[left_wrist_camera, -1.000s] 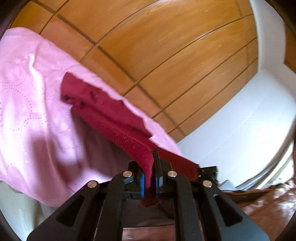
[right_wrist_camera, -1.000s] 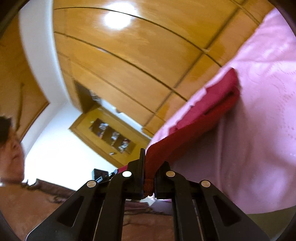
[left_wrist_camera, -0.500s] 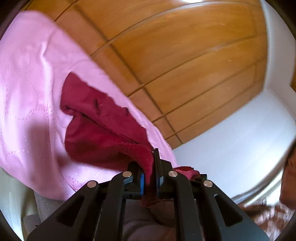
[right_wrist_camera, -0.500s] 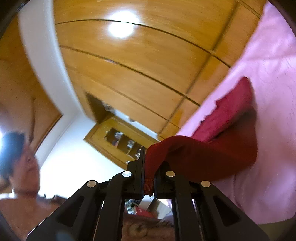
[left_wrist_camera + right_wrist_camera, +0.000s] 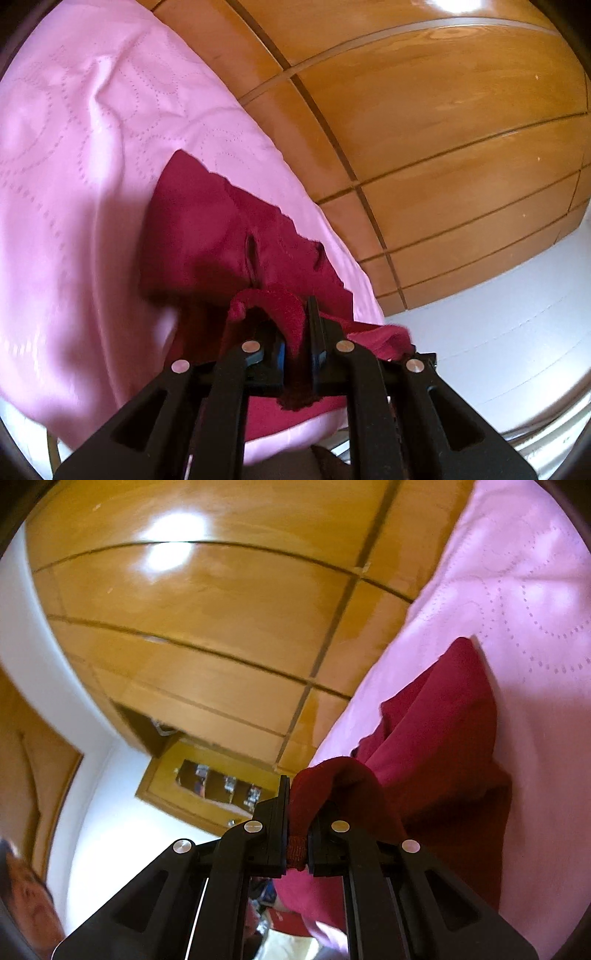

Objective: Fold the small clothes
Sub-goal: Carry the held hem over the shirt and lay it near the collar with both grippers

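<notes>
We see wood panels [image 5: 424,129] filling the upper right of the left view and the upper left of the right view. A pink bedspread [image 5: 74,184] covers the opposite side of each frame. On it lies the red garment [image 5: 207,229], centre frame. The left claw [image 5: 295,332] and right claw [image 5: 295,819] are each clenched on a garment edge at lower centre.
</notes>
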The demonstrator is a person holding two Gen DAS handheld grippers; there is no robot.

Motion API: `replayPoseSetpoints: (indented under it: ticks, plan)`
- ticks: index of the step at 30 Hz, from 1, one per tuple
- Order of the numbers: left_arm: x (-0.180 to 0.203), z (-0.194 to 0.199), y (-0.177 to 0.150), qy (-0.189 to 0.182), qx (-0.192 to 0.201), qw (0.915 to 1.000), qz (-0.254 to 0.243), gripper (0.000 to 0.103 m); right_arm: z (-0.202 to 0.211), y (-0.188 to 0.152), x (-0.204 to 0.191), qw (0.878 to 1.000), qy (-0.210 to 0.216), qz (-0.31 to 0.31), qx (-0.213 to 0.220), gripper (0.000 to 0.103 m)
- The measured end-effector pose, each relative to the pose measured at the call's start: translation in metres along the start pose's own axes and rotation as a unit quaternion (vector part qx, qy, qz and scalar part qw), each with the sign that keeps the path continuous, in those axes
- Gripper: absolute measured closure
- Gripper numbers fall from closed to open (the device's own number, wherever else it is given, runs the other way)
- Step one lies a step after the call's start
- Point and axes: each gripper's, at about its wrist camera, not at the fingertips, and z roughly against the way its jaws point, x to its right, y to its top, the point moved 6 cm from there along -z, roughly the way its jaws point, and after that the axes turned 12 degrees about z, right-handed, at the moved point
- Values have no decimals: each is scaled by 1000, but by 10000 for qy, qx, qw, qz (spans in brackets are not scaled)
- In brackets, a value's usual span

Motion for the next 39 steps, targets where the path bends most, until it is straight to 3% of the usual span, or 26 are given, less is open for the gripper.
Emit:
replayPoseSetpoints:
  ticks: [15,18,20,22,24,25,26,28,30,32,34,36,37,38,39]
  plan:
    - [-16,-87,68,878,250,9958,49,95,-63,44,88,9914,-940,-908,83,97]
    - [-21,-100,75,1160,367,9926,-42,79,-71,46,103,9871,-1279,-958,52,94]
    - [-22,-105,77,1169,430,9922,-36,53,-75,48,110,9846,-1483,-923,91,76]
    - [-19,-104,78,1244,726,9896,-57,38,-75,51,109,9848,-1539,-776,224,65]
    - [-13,-95,80,1448,1208,9819,-183,25,-68,59,103,9798,-1879,-437,530,50]
    - [-8,-85,81,1632,1570,9736,-269,21,-64,63,100,9742,-2137,-304,656,38]
    - [-2,-80,80,1736,1806,9674,-363,21,-54,66,93,9623,-2594,-50,813,36]
    - [12,-75,74,1917,2011,9581,-692,21,-53,71,78,9525,-2899,441,822,36]
    - [23,-79,66,2106,2044,9507,-1004,20,-65,68,55,9429,-3113,1094,458,36]
    - [34,-98,55,2309,1809,9456,-1409,18,-90,58,33,9274,-3263,1827,-96,37]
    - [39,-120,47,2473,1563,9407,-1716,17,-117,45,16,9026,-3391,2574,-633,44]
    - [41,-143,41,2699,1272,9342,-1955,17,-148,26,6,8693,-3502,3228,-1323,58]
    - [41,-155,39,2846,1124,9289,-2084,17,-159,19,9,8526,-3635,3358,-1677,71]
    - [38,-165,39,3002,1026,9225,-2200,17,-166,6,19,8285,-3899,3456,-2054,73]
    - [36,-174,41,3168,962,9158,-2274,17,-172,2,26,8171,-4019,3487,-2216,73]
